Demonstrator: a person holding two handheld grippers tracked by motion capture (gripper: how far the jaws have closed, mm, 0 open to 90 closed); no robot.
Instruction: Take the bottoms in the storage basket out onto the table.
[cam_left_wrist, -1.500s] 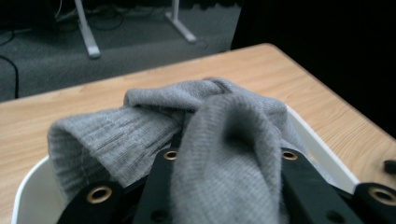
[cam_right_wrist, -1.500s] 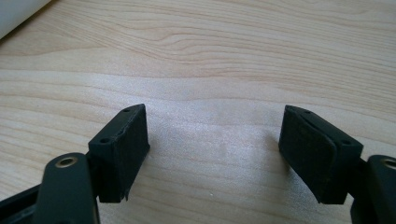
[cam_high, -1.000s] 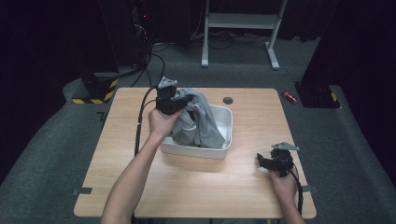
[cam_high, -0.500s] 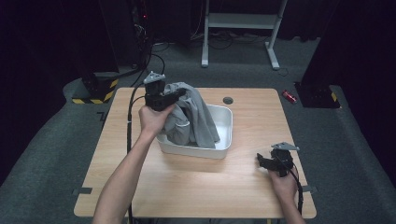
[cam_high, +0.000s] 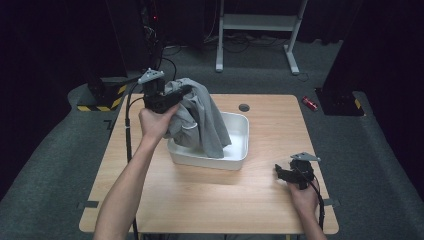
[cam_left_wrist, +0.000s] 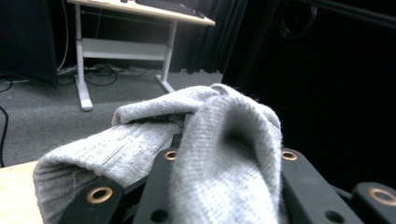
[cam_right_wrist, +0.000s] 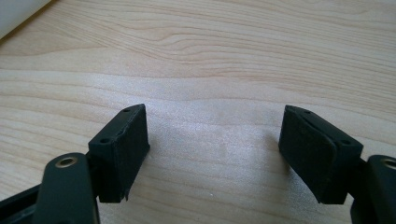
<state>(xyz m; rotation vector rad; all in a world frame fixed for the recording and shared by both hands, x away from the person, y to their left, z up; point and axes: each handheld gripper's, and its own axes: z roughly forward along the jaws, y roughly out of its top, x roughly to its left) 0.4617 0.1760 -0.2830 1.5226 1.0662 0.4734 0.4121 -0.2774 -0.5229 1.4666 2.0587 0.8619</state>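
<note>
Grey knit cloth (cam_high: 200, 117): soft garment, prob. a sweater; upper centre-left of the high view. Top part is raised above the tub, lower part hangs down into it.
Where cloth is held: one bunched fold, at the top left end of the cloth.
Left hand-held gripper (cam_high: 172, 95): jaws pressed together, pinching that fold; in the left gripper view the knit (cam_left_wrist: 224, 154) lies thick over and between the black jaws.
Why held so: I judge a grip on one high fold lets the rest unfold by its own weight, so the cloth can come out of the tub w/o dragging it.
White tub (cam_high: 239, 150): rectangular plastic bin, centre of the high view, standing flat on the table (cam_high: 200, 200).
Tub contents: the lower end of the grey cloth; other items inside cannot be told, the cloth covers the left part. Right part looks bare.
Right hand-held gripper (cam_high: 281, 172): lower right of the high view, resting on the table, well apart from the tub; jaws spread wide w/ nothing between, bare wood seen between the pads (cam_right_wrist: 121, 149).
Why right one waits: I judge it is parked out of the way.
</note>
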